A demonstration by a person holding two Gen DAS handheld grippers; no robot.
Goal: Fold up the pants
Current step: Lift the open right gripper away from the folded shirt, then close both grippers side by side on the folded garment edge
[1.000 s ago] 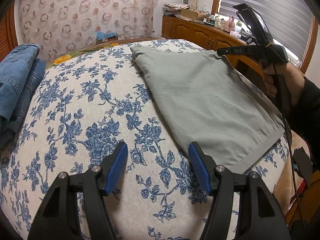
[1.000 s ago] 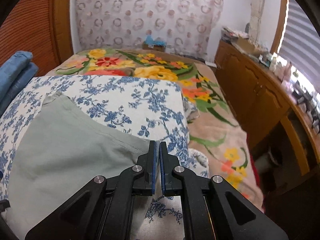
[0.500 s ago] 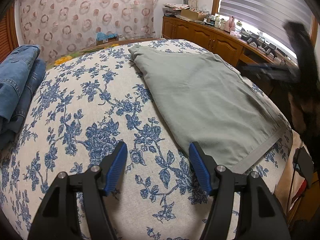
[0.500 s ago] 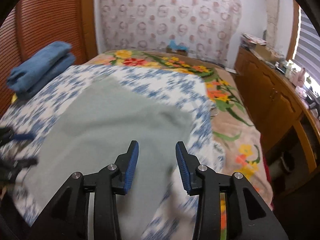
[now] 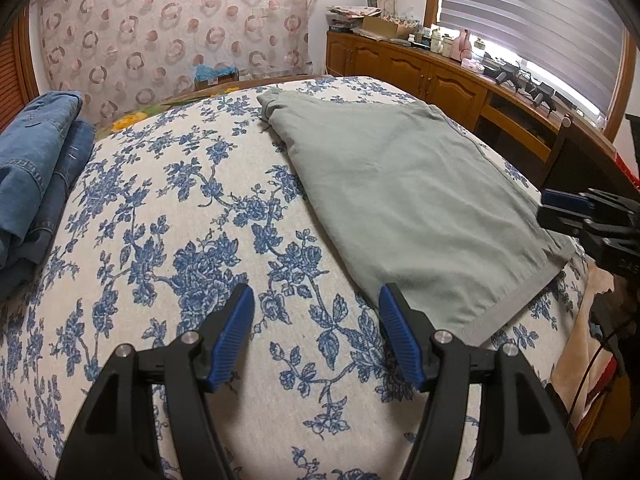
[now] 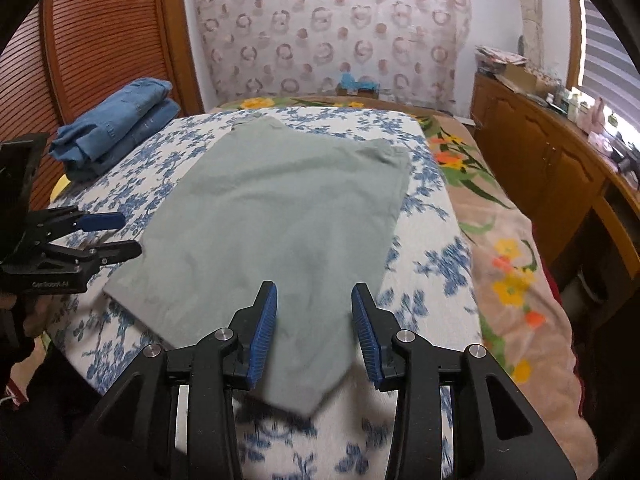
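Grey-green pants (image 5: pixel 404 196) lie flat on the blue-flowered bed cover (image 5: pixel 168 216), waistband toward the near right edge. They also show in the right wrist view (image 6: pixel 280 216). My left gripper (image 5: pixel 316 332) is open and empty, low over the cover just left of the pants' near corner. My right gripper (image 6: pixel 314 332) is open and empty above the pants' near corner. The right gripper also shows at the right edge of the left wrist view (image 5: pixel 592 224). The left gripper shows at the left edge of the right wrist view (image 6: pixel 100 236).
A stack of folded blue jeans (image 5: pixel 36 168) sits at the cover's far left, also in the right wrist view (image 6: pixel 120 120). A wooden cabinet (image 5: pixel 432 76) with clutter runs along the right wall under the blinds. A floral bedspread (image 6: pixel 504 256) lies right of the cover.
My right gripper has opened and swung from high at the pants' far side down to their near corner. My left gripper has stayed put, open.
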